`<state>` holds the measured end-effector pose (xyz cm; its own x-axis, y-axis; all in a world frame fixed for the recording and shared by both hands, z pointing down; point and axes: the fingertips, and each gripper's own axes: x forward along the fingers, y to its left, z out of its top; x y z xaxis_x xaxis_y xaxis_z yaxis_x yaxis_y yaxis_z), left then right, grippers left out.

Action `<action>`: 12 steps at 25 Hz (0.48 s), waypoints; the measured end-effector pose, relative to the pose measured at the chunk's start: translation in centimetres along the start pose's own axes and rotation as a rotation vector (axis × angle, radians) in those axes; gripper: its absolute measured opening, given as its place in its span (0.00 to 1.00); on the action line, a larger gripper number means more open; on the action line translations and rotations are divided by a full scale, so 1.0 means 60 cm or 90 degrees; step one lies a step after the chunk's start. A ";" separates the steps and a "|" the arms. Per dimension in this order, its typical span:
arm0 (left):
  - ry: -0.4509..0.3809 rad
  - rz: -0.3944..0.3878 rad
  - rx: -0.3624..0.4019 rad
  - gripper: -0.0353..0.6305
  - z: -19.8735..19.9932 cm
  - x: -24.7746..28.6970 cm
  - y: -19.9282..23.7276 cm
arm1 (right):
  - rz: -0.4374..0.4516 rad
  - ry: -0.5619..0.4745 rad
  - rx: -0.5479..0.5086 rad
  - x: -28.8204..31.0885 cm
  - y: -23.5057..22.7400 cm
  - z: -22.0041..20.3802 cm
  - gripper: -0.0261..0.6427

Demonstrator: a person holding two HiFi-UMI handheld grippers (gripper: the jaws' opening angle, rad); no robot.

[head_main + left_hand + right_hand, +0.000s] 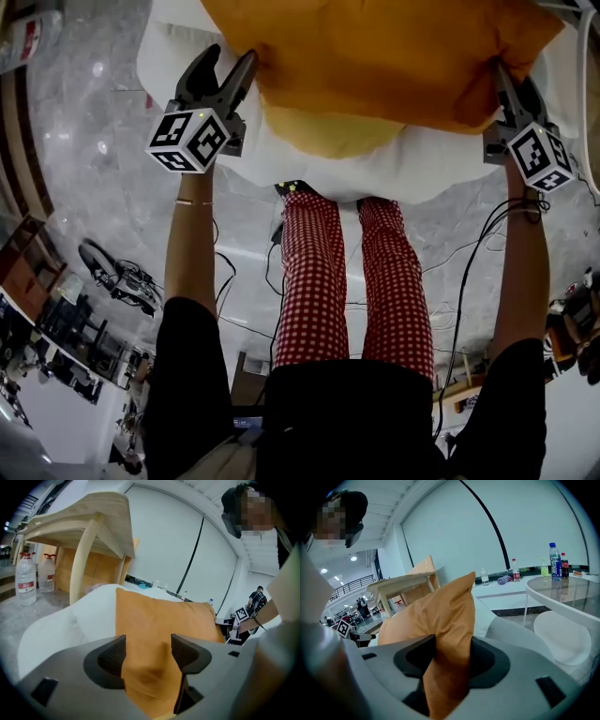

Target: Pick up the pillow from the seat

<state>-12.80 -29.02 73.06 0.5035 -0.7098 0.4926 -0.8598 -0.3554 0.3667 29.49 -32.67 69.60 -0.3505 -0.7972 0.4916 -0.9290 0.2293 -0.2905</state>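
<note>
Had the left gripper [232, 56] released, jaws wide apart, with one corner of the orange pillow [375, 56] lying loose between the pads. Clamped the opposite corner tight in the right gripper [502, 73], fabric bunched between its jaws. Held the pillow spanning the gap between both grippers, over the white seat [412, 173]. Showed red labels on two water bottles [26, 581] left of the left gripper; print too small to read.

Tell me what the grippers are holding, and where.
The right gripper clamps the orange pillow by one corner. The left gripper stands open around the opposite corner, not visibly pressing it.
</note>
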 end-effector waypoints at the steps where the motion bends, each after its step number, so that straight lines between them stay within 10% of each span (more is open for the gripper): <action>1: 0.001 -0.005 -0.003 0.49 -0.002 0.004 0.002 | 0.000 -0.002 0.000 0.001 0.000 0.001 0.38; 12: -0.007 -0.028 -0.024 0.53 -0.021 0.029 0.029 | -0.014 -0.007 -0.007 -0.011 -0.002 -0.014 0.38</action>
<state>-13.33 -30.09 75.58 0.5393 -0.7009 0.4668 -0.8331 -0.3634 0.4170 29.71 -31.71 69.99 -0.3283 -0.8083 0.4887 -0.9378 0.2170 -0.2710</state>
